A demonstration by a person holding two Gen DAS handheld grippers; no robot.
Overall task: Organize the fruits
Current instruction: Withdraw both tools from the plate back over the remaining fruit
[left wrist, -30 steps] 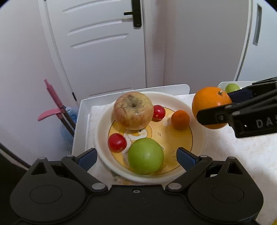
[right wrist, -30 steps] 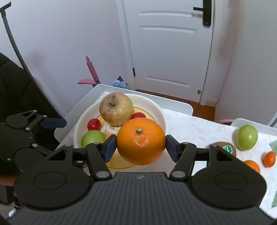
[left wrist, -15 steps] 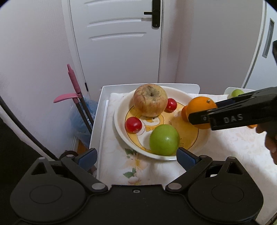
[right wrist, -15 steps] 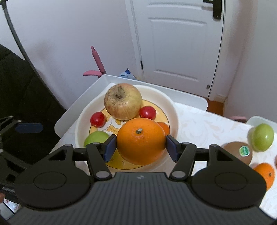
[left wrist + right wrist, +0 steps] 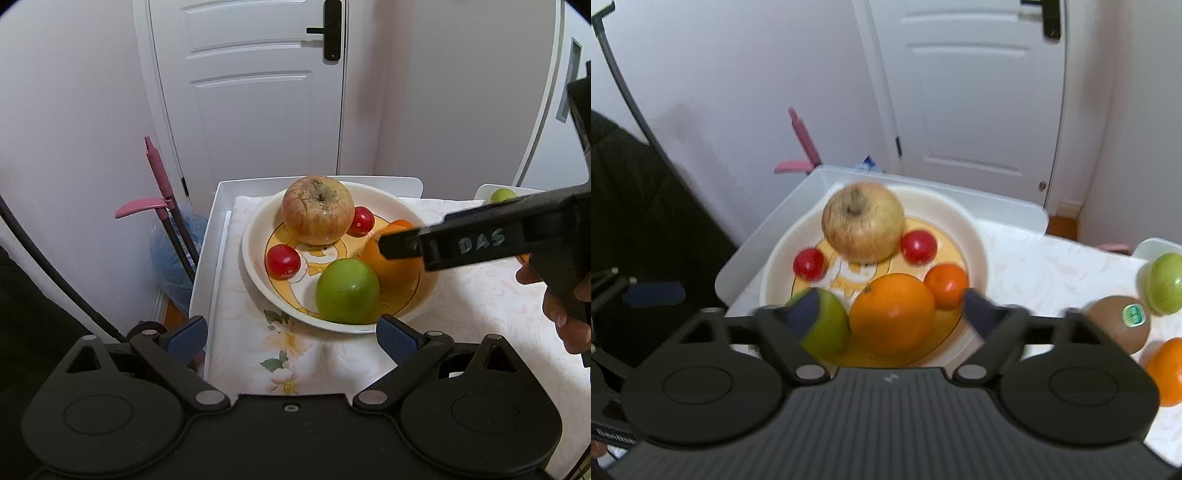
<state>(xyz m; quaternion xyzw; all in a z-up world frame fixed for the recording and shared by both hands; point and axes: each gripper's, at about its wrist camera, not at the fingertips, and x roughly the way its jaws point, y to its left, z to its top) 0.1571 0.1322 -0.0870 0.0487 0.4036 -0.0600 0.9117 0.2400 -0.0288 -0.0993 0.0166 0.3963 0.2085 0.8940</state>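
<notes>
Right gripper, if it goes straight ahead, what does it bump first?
Probably the big orange lying in the plate right between the open right gripper fingers, though blur makes depth unsure.

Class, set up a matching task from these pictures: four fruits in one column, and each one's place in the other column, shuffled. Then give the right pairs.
Column one
1. large round orange
2. brown kiwi with a green sticker
3. big yellow-red apple
4. round green apple

Column two
A. on the tablecloth, outside the white bowl
B. at the bowl's far side, between two red tomatoes
C. in the bowl, between the open right tongs
D. at the bowl's near rim, facing the left tongs

Pairs: 1-C, 2-A, 3-B, 4-D
</notes>
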